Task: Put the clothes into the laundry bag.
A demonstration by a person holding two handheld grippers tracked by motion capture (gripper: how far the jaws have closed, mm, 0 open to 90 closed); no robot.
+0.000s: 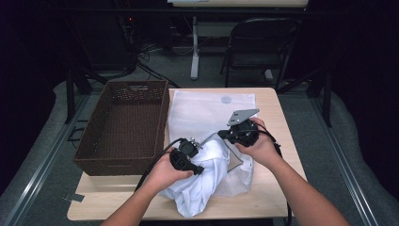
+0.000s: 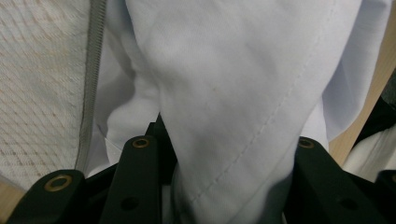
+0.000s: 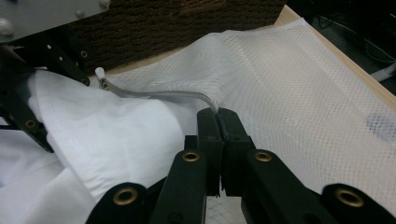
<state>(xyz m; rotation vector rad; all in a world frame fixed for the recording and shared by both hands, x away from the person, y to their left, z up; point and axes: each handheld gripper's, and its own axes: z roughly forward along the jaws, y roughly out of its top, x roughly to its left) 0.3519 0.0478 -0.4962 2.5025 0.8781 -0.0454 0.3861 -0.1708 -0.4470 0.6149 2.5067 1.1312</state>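
A white mesh laundry bag (image 1: 207, 108) lies flat on the wooden table (image 1: 282, 141), its zipped mouth toward me. A white garment (image 1: 202, 188) is bunched at that mouth and spills to the table's front edge. My left gripper (image 1: 200, 170) is shut on a fold of the garment (image 2: 224, 70), which fills the gap between its jaws (image 2: 229, 140). My right gripper (image 1: 221, 135) is shut on the bag's zipper edge (image 3: 154, 94) and holds it lifted off the garment (image 3: 107, 135); its jaws (image 3: 218, 116) meet on the mesh (image 3: 289, 84).
A brown woven basket (image 1: 124, 122) stands on the table's left half, touching the bag's left side. Behind the table, on the floor, are a dark folding chair (image 1: 259, 42) and a white desk leg (image 1: 194, 47). Bare wood shows at the front right corner.
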